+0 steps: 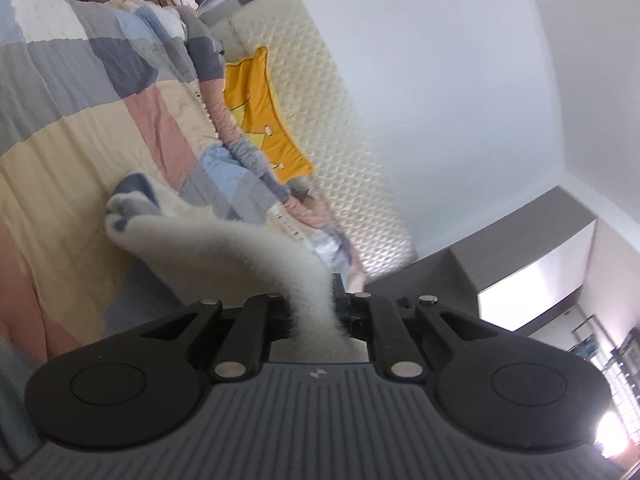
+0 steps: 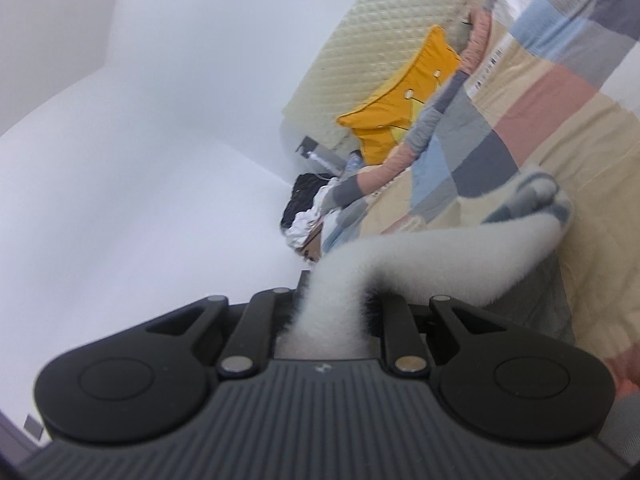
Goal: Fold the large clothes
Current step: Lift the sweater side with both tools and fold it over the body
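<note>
My left tool (image 1: 316, 312) and right tool (image 2: 328, 312) are each clamped on a fuzzy white garment (image 1: 224, 240), which trails down onto the bed (image 1: 60, 140). I should keep both corners level and taut, then lay it flat mid-bed.

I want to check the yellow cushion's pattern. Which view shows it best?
The left wrist view: the yellow cushion shows most of its face against the cream headboard. In the right wrist view the cushion looks smaller, its lower edge cut off by the quilt.
</note>
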Demonstrator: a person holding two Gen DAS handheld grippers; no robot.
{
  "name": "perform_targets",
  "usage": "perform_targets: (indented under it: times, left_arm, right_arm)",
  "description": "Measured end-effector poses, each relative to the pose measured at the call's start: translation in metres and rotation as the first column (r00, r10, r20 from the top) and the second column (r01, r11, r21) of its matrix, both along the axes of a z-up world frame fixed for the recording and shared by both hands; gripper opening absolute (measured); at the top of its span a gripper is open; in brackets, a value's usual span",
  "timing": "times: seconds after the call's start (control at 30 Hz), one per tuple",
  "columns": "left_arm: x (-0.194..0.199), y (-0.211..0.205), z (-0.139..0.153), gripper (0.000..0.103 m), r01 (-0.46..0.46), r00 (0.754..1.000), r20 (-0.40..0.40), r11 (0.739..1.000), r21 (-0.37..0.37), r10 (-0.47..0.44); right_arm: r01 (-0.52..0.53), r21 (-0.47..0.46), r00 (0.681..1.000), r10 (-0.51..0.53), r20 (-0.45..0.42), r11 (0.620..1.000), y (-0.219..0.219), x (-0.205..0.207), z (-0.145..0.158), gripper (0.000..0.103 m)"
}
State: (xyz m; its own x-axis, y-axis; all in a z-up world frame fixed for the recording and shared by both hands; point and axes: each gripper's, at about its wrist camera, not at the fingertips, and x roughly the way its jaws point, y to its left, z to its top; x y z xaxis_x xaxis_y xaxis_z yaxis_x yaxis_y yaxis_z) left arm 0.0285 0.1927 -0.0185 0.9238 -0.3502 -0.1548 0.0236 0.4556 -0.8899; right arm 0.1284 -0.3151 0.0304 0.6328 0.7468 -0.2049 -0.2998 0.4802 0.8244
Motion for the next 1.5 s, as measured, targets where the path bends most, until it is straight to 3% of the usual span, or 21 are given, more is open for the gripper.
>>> perform_targets:
  times: [0.23, 0.4, 0.5, 0.7, 0.83, 0.93, 1.07, 1.27, 1.4, 1.5]
  left_arm:
    - [-0.058, -0.012, -0.008, 0.011, -0.050, 0.999, 0.016, 0.999, -0.001, 0.050]
    - [-0.038, -0.013, -0.015, 0.012, -0.138, 0.990, -0.019, 0.979, 0.148, 0.142]
    - [-0.007, -0.011, -0.016, 0.012, -0.152, 0.987, -0.025, 0.969, 0.193, 0.160]
    - [0.101, 0.002, -0.021, 0.012, -0.152, 0.983, -0.058, 0.953, 0.262, 0.173]
    - [0.186, 0.018, -0.044, 0.012, -0.132, 0.978, -0.121, 0.954, 0.271, 0.170]
    - [0.229, 0.022, -0.062, 0.012, -0.109, 0.971, -0.166, 0.934, 0.341, 0.174]
    - [0.273, 0.024, -0.094, 0.012, -0.068, 0.958, -0.226, 0.907, 0.417, 0.175]
    - [0.310, 0.042, -0.140, 0.012, -0.032, 0.957, -0.254, 0.924, 0.382, 0.138]
    - [0.330, 0.047, -0.165, 0.013, -0.008, 0.955, -0.268, 0.914, 0.407, 0.128]
    - [0.345, 0.054, -0.180, 0.013, 0.017, 0.944, -0.309, 0.921, 0.389, 0.113]
  right_arm:
    - [0.012, -0.058, 0.998, -0.008, 0.061, 0.998, -0.009, -0.047, 0.006, 0.019]
    - [0.030, -0.108, 0.999, -0.025, 0.040, 0.994, -0.003, -0.029, -0.013, 0.019]
    - [0.078, -0.190, 0.994, -0.062, 0.088, 0.979, 0.012, -0.006, -0.019, 0.019]
    - [0.154, -0.163, 0.988, -0.153, 0.021, 0.975, 0.026, 0.067, -0.041, 0.019]
    - [0.203, -0.190, 0.978, -0.209, -0.012, 0.960, 0.042, 0.114, -0.065, 0.019]
    - [0.219, -0.215, 0.971, -0.235, -0.053, 0.952, 0.051, 0.144, -0.088, 0.019]
    - [0.213, -0.253, 0.966, -0.243, -0.094, 0.944, 0.061, 0.174, -0.119, 0.019]
    - [0.189, -0.267, 0.960, -0.234, -0.151, 0.945, 0.062, 0.200, -0.157, 0.019]
    - [0.182, -0.304, 0.965, -0.230, -0.130, 0.935, 0.070, 0.211, -0.174, 0.020]
    - [0.183, -0.327, 0.950, -0.252, -0.183, 0.927, 0.073, 0.223, -0.198, 0.020]
